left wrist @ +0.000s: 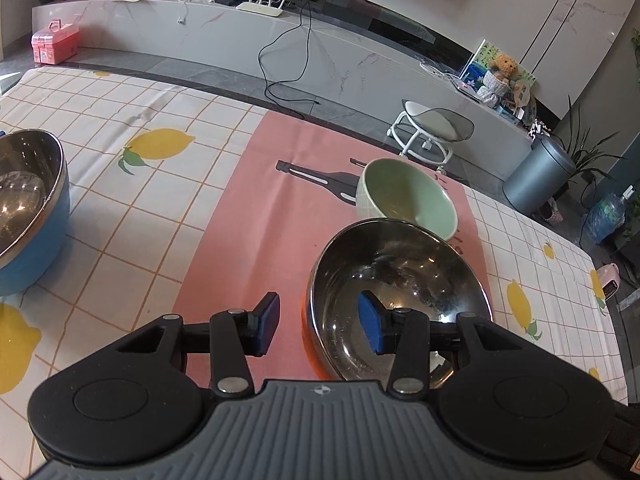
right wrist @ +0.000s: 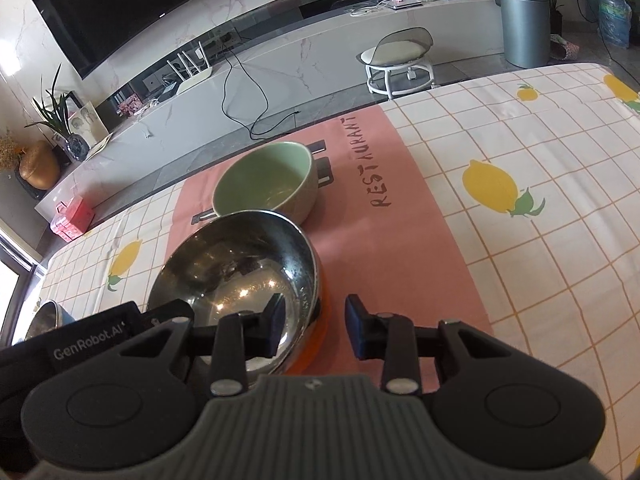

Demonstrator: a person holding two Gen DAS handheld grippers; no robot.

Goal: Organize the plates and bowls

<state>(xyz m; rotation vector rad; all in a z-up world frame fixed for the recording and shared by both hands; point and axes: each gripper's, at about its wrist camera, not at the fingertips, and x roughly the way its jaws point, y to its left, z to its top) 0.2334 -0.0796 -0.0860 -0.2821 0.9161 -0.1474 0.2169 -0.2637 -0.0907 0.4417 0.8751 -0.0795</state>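
Observation:
A steel bowl with an orange outside (left wrist: 396, 272) sits on the pink placemat (left wrist: 256, 216); it also shows in the right wrist view (right wrist: 236, 264). My left gripper (left wrist: 318, 326) is open and straddles its left rim, one pad inside the bowl, one outside. My right gripper (right wrist: 314, 330) is open and straddles its right rim the same way. A green ceramic bowl (left wrist: 408, 196) stands just behind the steel bowl, also seen from the right wrist (right wrist: 266, 180). A steel bowl with a blue outside (left wrist: 28, 208) stands at the far left.
The table wears a lemon-print checked cloth (right wrist: 520, 240). Beyond its far edge are a white stool (left wrist: 432, 128), a grey bin (left wrist: 540, 172) and a long low cabinet (left wrist: 240, 40). The left gripper's body (right wrist: 92, 340) shows beside the right one.

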